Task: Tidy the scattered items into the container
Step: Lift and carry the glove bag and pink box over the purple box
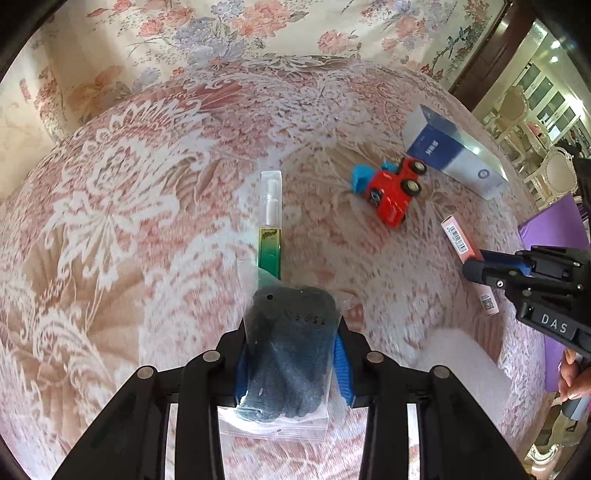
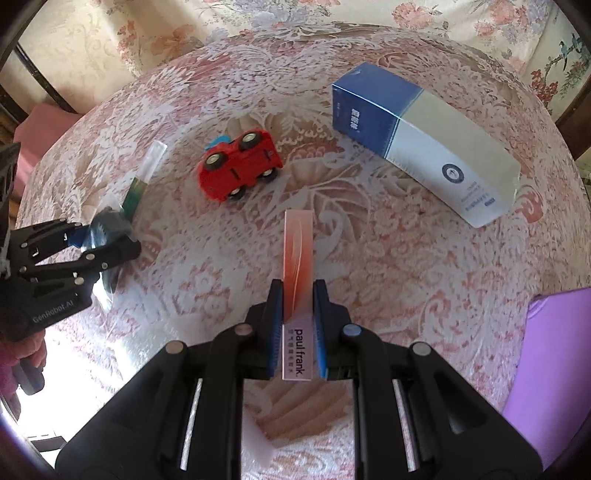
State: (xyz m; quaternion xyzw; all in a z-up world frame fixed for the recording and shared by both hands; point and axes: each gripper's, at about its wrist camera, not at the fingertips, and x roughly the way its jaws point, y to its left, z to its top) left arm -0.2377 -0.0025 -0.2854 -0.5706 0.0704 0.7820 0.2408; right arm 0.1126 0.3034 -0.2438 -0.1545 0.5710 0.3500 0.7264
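Observation:
My left gripper point(image 1: 291, 354) is shut on a clear plastic bag holding a dark blue item point(image 1: 291, 347); it also shows in the right wrist view point(image 2: 107, 225). My right gripper point(image 2: 298, 332) is shut on a slim pink "paul frank" box point(image 2: 298, 266), seen in the left wrist view point(image 1: 461, 243) too. On the lace-covered round table lie a red toy car point(image 2: 236, 166) point(image 1: 391, 192), a blue and white carton point(image 2: 424, 144) point(image 1: 450, 151) and a clear-boxed perfume vial with green liquid point(image 1: 270, 221) point(image 2: 142, 177). A purple container point(image 2: 546, 358) stands at the right edge.
The round table point(image 1: 129, 221) has a pink and white lace cloth. A floral wall point(image 1: 221, 29) is behind it. White chairs point(image 1: 554, 173) show at the far right in the left wrist view. The purple container also shows there point(image 1: 554, 229).

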